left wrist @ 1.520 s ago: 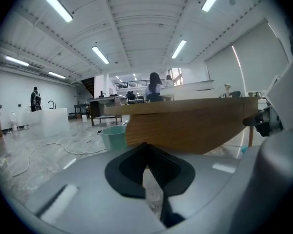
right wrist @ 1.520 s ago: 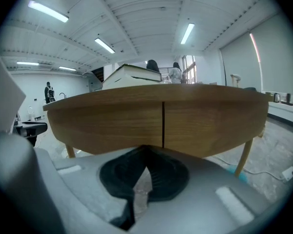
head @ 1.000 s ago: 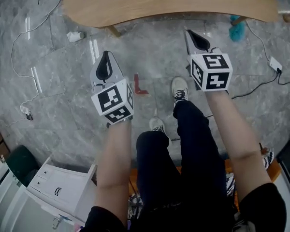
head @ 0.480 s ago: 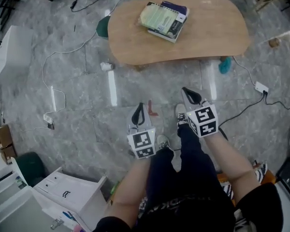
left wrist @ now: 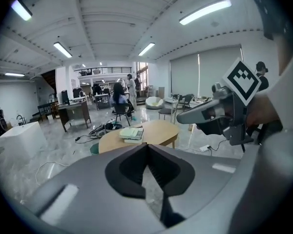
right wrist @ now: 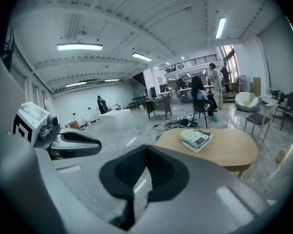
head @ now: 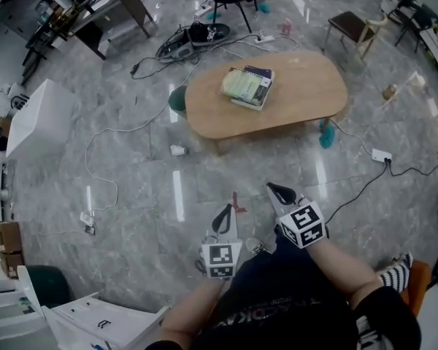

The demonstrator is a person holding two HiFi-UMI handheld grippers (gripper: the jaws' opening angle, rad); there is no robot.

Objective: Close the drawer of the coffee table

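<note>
The oval wooden coffee table (head: 299, 100) stands ahead on the marble floor, a few steps away, with a stack of books (head: 248, 86) on top. No drawer shows on it from any view. My left gripper (head: 224, 210) and right gripper (head: 272, 189) are held side by side in front of my legs, both shut and empty, pointing toward the table. In the left gripper view the table (left wrist: 156, 132) lies beyond the closed jaws, and the right gripper view has the table (right wrist: 224, 150) and books (right wrist: 196, 139) to the right of centre.
A white box (head: 40, 119) stands at the left and a white cabinet (head: 95, 325) at the bottom left. Cables and a power strip (head: 382, 155) lie on the floor. A green round object (head: 177, 98) and a teal item (head: 326, 135) sit by the table; chairs and desks stand behind.
Both grippers have risen and now point more level toward the table. The head view has lifted, so the whole table with its books and the room behind came into sight.
</note>
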